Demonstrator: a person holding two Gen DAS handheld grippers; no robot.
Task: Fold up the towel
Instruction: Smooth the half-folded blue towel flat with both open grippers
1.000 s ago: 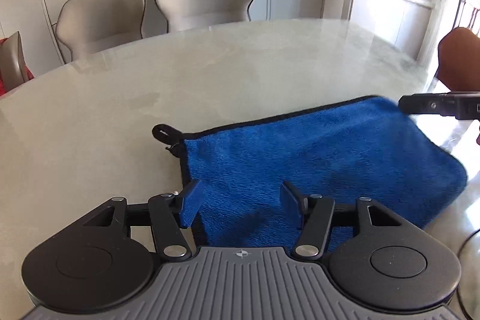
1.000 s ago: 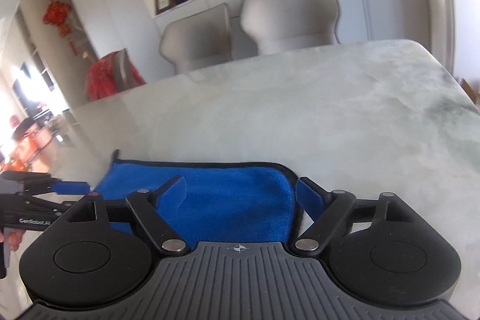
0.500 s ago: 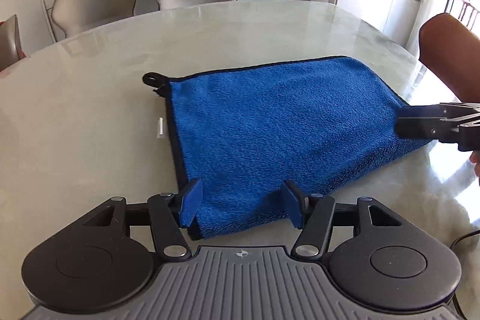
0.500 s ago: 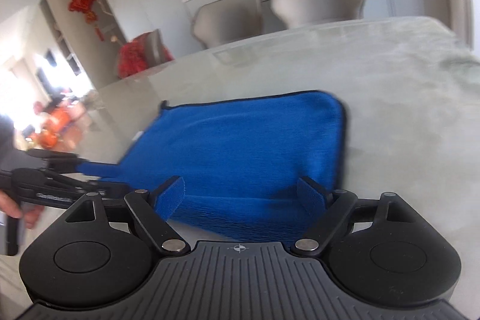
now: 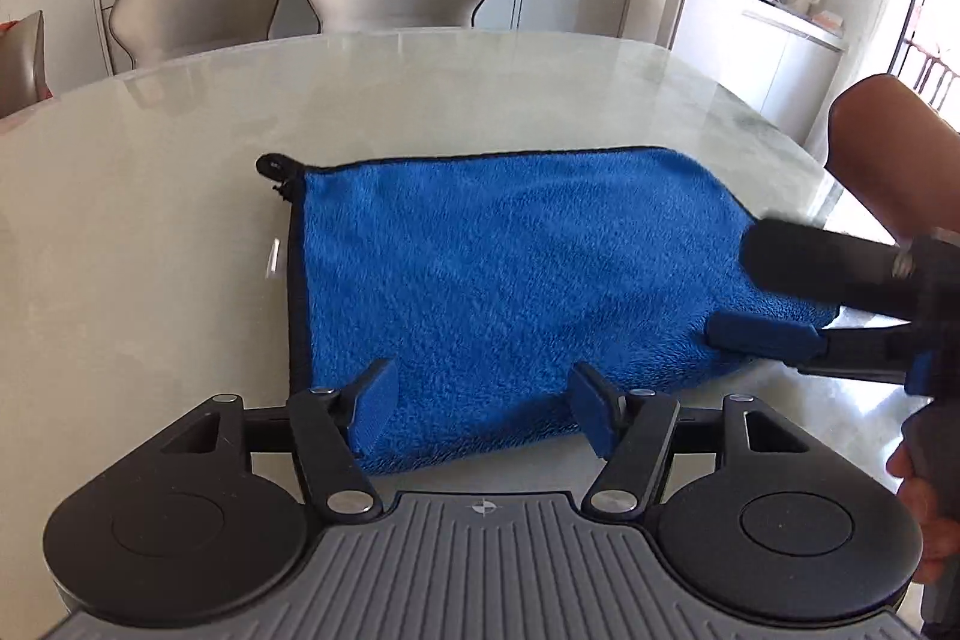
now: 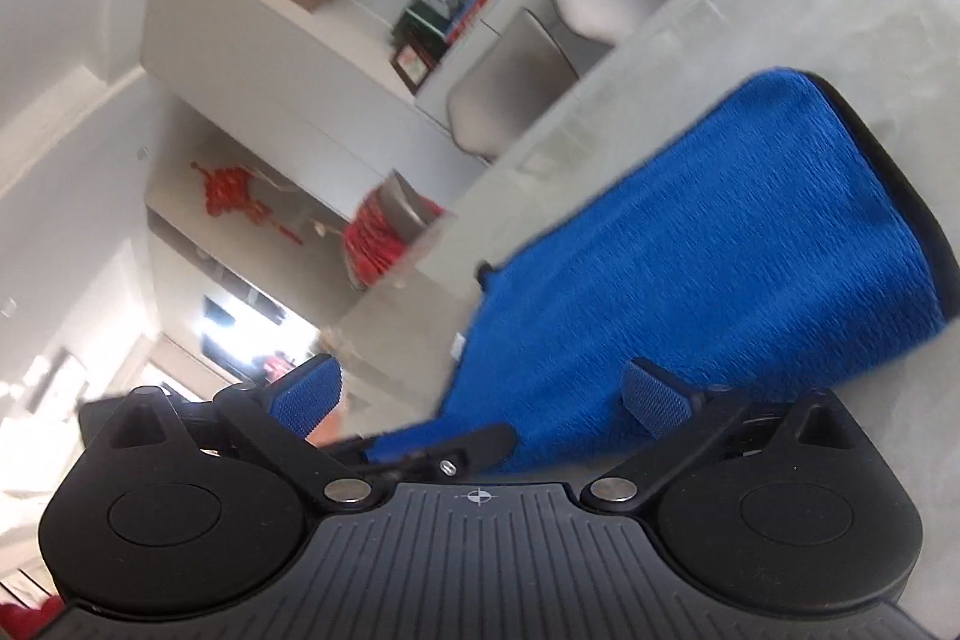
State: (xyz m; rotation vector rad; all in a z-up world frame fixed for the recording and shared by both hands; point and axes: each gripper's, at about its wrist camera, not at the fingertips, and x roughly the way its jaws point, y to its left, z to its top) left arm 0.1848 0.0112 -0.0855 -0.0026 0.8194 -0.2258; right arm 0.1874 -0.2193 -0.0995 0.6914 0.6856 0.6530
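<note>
Left wrist view: blue towel (image 5: 510,274) lies flat at frame centre on the marble table (image 5: 150,232), hanging loop (image 5: 273,166) at its upper-left corner, already doubled judging by the thick edge at lower centre. Left gripper (image 5: 485,409) hovers with jaws spread, holding nothing, over that edge; right gripper (image 5: 762,292) enters at right, fingers apart around the towel's right edge, not clamped. Judgement: at least one fold done, next fold not begun.

Black claw (image 5: 483,415), blue ribbed pads (image 5: 373,412)
</note>
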